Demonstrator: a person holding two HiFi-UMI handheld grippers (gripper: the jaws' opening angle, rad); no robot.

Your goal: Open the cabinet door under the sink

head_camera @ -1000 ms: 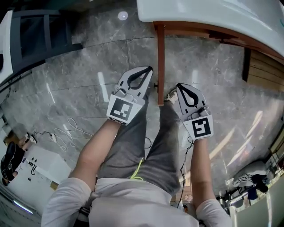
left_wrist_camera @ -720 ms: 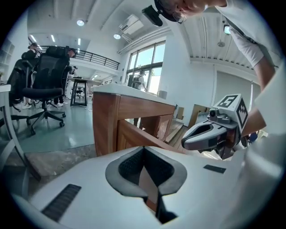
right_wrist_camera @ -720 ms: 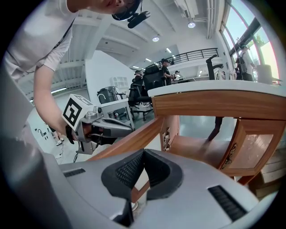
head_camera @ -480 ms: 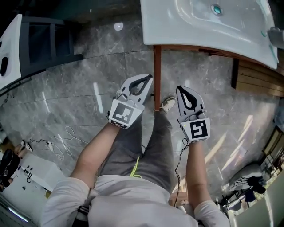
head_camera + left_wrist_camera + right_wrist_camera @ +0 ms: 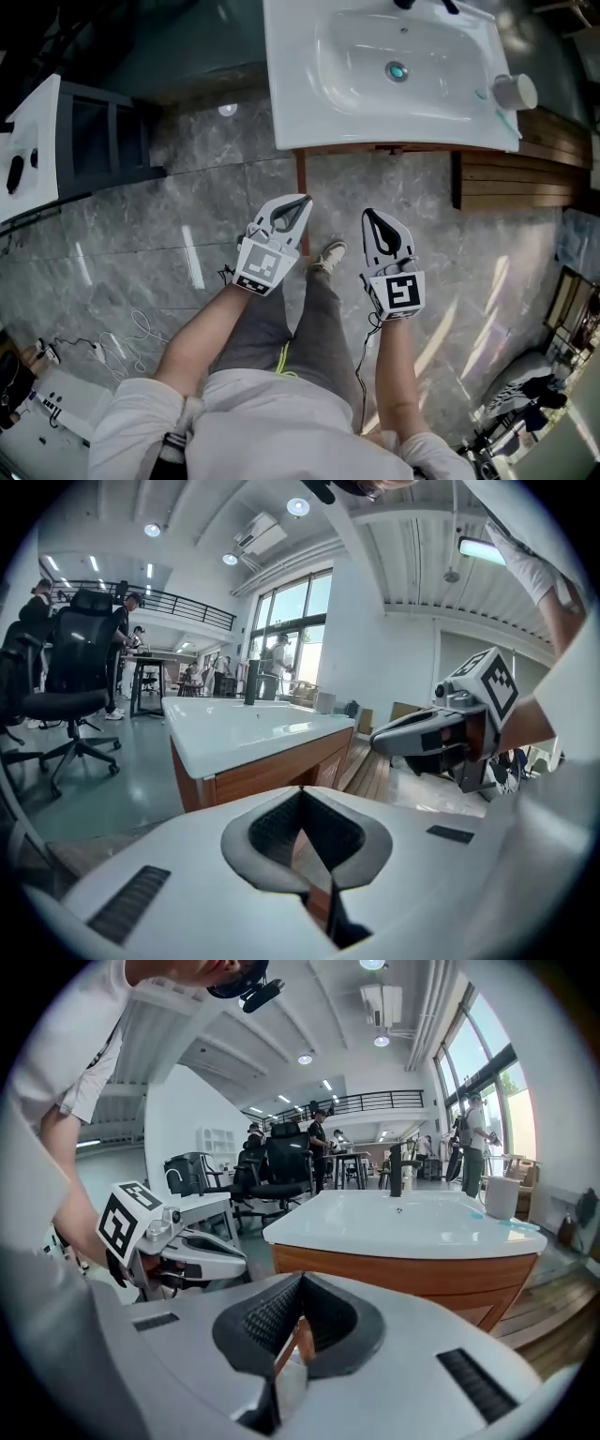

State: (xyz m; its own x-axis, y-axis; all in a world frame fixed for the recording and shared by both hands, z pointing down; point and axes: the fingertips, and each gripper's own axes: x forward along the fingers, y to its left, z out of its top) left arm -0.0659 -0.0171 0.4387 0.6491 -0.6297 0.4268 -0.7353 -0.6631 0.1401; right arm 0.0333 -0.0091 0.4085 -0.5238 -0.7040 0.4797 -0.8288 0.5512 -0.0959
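Note:
From above I see the white sink (image 5: 394, 70) on its wooden cabinet (image 5: 375, 149). A narrow wooden upright (image 5: 301, 187) runs down from the cabinet's left front corner, and I cannot tell if it is a door edge. My left gripper (image 5: 302, 202) is shut and empty, its tip just beside that upright's lower end. My right gripper (image 5: 367, 214) is shut and empty a little to the right, short of the cabinet. In the left gripper view the shut jaws (image 5: 302, 797) point at the cabinet's corner (image 5: 202, 785). In the right gripper view the jaws (image 5: 302, 1277) face the wooden front (image 5: 403, 1274).
A white cup (image 5: 514, 91) stands on the sink's right edge. A dark frame with a white top (image 5: 94, 131) is at the left, wooden decking (image 5: 525, 178) at the right. Cables (image 5: 122, 337) lie on the grey floor. Office chairs (image 5: 66, 686) and people are far behind.
The head view has swung up, so the whole sink basin now shows. Both grippers sit lower in the picture, stay shut, and hold about the same distance apart.

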